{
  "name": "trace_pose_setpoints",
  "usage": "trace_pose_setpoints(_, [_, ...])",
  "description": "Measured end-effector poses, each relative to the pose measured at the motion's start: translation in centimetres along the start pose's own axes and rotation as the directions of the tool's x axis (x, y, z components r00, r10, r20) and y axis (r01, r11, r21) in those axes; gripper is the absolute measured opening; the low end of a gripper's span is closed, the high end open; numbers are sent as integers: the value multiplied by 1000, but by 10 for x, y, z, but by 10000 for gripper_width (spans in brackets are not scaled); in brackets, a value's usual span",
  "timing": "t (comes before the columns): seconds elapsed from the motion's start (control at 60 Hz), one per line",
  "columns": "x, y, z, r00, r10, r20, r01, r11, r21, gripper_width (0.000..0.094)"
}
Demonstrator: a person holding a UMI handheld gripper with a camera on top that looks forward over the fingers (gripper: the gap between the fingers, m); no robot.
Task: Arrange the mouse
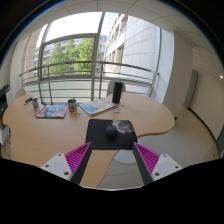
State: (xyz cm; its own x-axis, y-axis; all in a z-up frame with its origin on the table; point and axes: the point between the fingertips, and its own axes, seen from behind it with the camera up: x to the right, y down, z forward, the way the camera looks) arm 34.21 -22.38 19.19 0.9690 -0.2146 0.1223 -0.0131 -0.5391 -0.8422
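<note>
A dark mouse (121, 127) lies on a black mouse mat (108, 133) near the front edge of a curved wooden table (60, 135). My gripper (112, 158) hovers above and short of the mat, its two fingers spread wide apart with nothing between them. The magenta pads (73, 158) show on both fingers. The mouse sits beyond the fingertips, slightly to the right of the middle.
On the table's far side lie a magazine (51, 111), papers (96, 106), a mug (72, 103) and a dark upright object (117, 92). A railing and large windows stand behind. Grey floor (185, 135) lies to the right of the table.
</note>
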Motion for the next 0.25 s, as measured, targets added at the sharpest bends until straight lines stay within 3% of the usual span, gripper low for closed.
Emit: trace_pose_setpoints(0.25, [1,0,-15,1000,-7,-2,7,1000,11,843])
